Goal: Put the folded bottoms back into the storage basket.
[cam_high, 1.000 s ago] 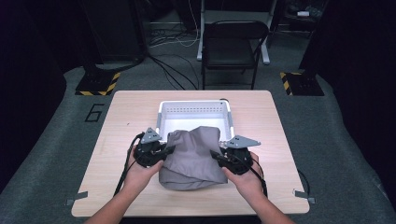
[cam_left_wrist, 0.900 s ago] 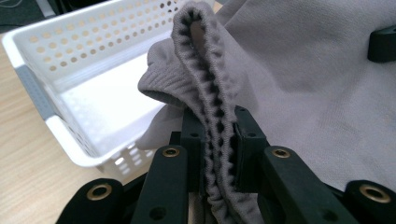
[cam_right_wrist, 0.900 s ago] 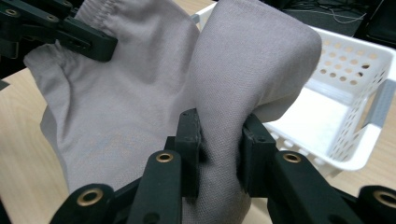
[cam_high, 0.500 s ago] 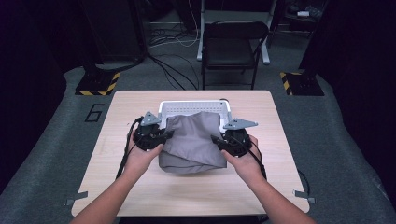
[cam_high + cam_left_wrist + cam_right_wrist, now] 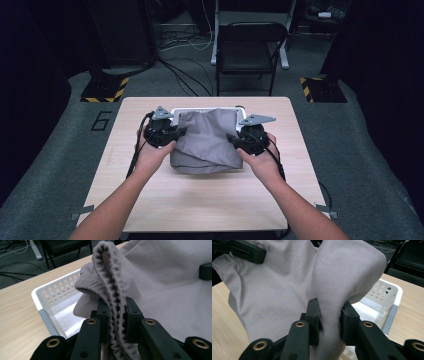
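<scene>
— What has changed in the last second?

— I carried the grey cloth (image 5: 207,142) away from the near edge of the bench (image 5: 210,205) toward the far edge. A second ago it was lying in front of the white basket (image 5: 53,298). Now its far part hangs over the basket and hides most of it, while its near part reaches down to the bench. I think this means the step of putting the cloth into the basket is about half done; the cloth is lifted but not yet inside.

— And your tongs?

— My left tongs (image 5: 117,315) are closed on the ribbed hem of the cloth, at its left side. My right tongs (image 5: 329,315) are closed on a thick fold of it, at its right side. Both hold it firmly and the cloth sags between them.

— What is around, and what is in your way?

— The basket stands near the middle of the far edge, and it looks empty inside, as far as I can see. Beyond the bench there is a black chair (image 5: 252,50) and some cables on the floor, well apart from my work. In my judgement the near rim of the basket is the obstacle: the low part of the cloth can catch on it, so I must raise it more before lowering.
</scene>
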Demonstrator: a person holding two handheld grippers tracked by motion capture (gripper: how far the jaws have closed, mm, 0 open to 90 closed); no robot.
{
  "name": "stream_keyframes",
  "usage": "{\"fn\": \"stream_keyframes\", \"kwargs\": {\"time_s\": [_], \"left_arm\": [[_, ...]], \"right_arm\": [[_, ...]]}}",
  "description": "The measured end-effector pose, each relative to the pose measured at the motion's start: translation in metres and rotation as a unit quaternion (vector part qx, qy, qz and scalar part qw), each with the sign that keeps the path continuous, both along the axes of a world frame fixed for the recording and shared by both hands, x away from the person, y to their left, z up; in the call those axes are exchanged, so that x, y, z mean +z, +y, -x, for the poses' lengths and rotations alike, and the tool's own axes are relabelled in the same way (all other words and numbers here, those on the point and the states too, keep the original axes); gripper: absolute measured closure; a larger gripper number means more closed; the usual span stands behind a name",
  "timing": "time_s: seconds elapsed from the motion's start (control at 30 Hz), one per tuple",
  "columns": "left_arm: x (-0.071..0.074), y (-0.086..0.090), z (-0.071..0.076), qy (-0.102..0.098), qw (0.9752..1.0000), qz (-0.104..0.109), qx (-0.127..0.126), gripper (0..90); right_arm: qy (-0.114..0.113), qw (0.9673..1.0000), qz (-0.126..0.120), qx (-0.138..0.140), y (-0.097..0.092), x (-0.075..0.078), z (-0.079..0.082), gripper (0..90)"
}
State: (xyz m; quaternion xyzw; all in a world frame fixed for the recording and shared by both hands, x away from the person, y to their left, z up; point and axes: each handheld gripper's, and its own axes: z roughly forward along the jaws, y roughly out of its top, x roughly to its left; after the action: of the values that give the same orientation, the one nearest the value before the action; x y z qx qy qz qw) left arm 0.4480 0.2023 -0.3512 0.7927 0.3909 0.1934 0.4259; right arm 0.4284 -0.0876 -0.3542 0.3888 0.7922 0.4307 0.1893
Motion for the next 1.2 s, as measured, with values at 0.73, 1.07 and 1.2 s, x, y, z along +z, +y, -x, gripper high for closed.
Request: {"fn": "stream_keyframes", "kwargs": {"time_s": [0.73,1.07,1.2], "left_arm": [[0.023,0.001,-0.042,-0.015,0.9993,-0.015,0.032,77.5],[0.015,0.002,-0.062,-0.008,0.9991,-0.019,0.037,77.5],[0.012,0.002,-0.066,-0.006,0.9989,-0.026,0.040,77.4]], "right_arm": [[-0.025,0.9991,0.004,-0.034,0.008,0.021,-0.042,72.1],[-0.024,0.9991,0.007,-0.035,0.012,0.017,-0.060,72.1],[-0.020,0.9991,0.009,-0.037,0.014,0.013,-0.065,72.1]]}}
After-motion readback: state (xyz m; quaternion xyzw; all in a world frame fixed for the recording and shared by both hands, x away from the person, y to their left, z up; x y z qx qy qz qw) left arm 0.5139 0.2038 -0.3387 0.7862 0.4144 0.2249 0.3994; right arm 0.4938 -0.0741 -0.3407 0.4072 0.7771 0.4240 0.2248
